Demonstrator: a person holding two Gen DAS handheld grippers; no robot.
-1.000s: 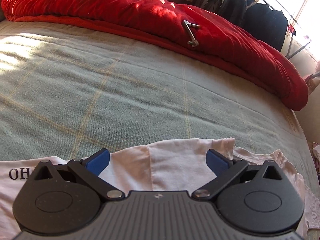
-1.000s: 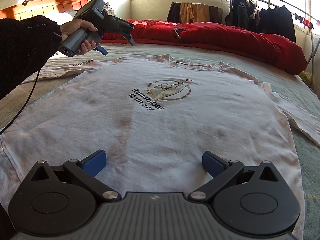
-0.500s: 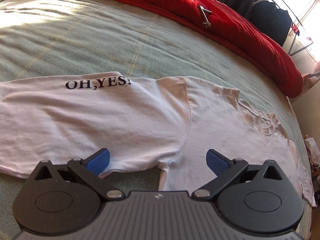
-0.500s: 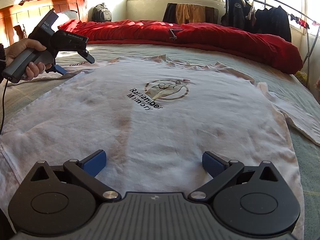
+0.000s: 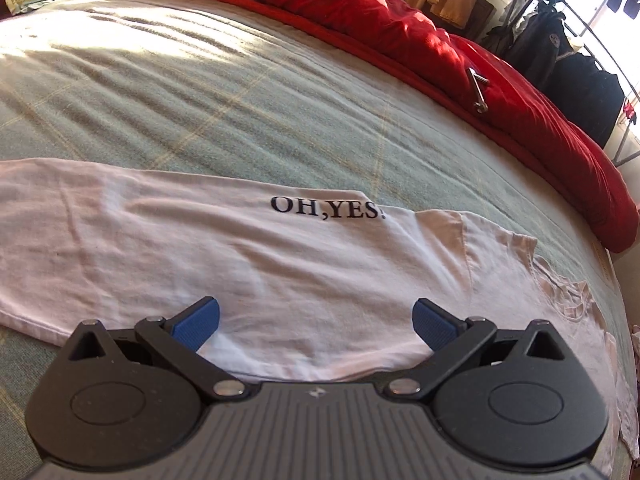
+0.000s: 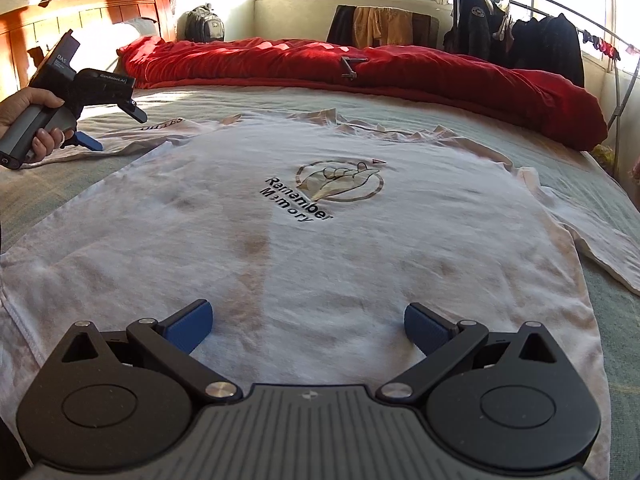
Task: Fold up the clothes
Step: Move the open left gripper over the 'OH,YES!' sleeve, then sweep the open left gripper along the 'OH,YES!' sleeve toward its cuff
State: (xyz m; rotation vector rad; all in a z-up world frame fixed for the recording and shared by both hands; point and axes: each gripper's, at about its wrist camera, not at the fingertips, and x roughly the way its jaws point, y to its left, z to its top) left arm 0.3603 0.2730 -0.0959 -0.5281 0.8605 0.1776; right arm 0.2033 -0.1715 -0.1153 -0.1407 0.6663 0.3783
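Observation:
A white long-sleeved T-shirt [image 6: 320, 240] lies flat, front up, on the green bedspread, with a "Remember Memory" print on the chest. Its left sleeve [image 5: 200, 240], printed "OH,YES!", stretches out to the side. My left gripper [image 5: 316, 324] is open and empty, just above the near edge of that sleeve; it also shows in the right wrist view [image 6: 116, 128], held in a hand at the left. My right gripper [image 6: 308, 322] is open and empty, low over the shirt's hem. The right sleeve [image 6: 600, 240] lies out to the right.
A red duvet [image 6: 400, 68] with a metal tool [image 6: 350, 66] on it lies bunched along the far side of the bed [image 5: 280, 100]. Dark clothes hang on a rack [image 6: 540, 40] at the back right. A wooden headboard [image 6: 80, 24] stands at the left.
My left gripper has swung left and drawn back from the shirt's shoulder to the outstretched left sleeve, dropping lower toward the bed. My right gripper has stayed put over the hem.

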